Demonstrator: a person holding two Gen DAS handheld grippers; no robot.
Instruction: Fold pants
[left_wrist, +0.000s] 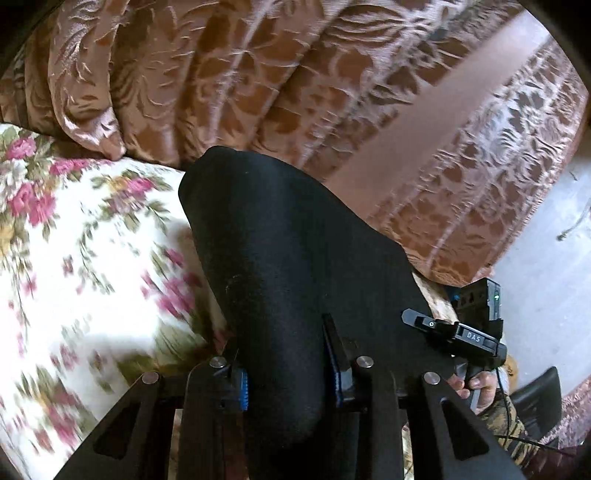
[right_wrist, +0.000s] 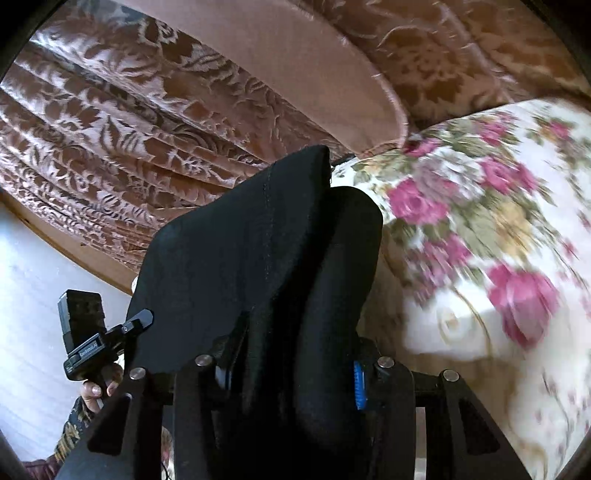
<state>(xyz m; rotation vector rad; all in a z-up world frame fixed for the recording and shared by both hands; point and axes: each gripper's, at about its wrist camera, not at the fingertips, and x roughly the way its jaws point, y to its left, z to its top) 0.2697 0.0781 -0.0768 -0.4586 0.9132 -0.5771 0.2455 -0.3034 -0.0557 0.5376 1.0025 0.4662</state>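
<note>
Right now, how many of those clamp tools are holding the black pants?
2. The left gripper clamps the black pants at one spot; the right gripper clamps them beside it.

Black pants (left_wrist: 288, 258) bunched, lifted above floral bedding, draping forward.

A home, most likely a bedroom or sitting room. Soft furnishings everywhere: a brown damask cover (left_wrist: 258, 74) with a leaf pattern, draped in deep folds with a plain pink band (left_wrist: 436, 122); a white sheet (left_wrist: 85, 240) printed with pink roses beside it. Pale floor (left_wrist: 546, 240) along the edge. Nothing of a shop or workshop.
</note>
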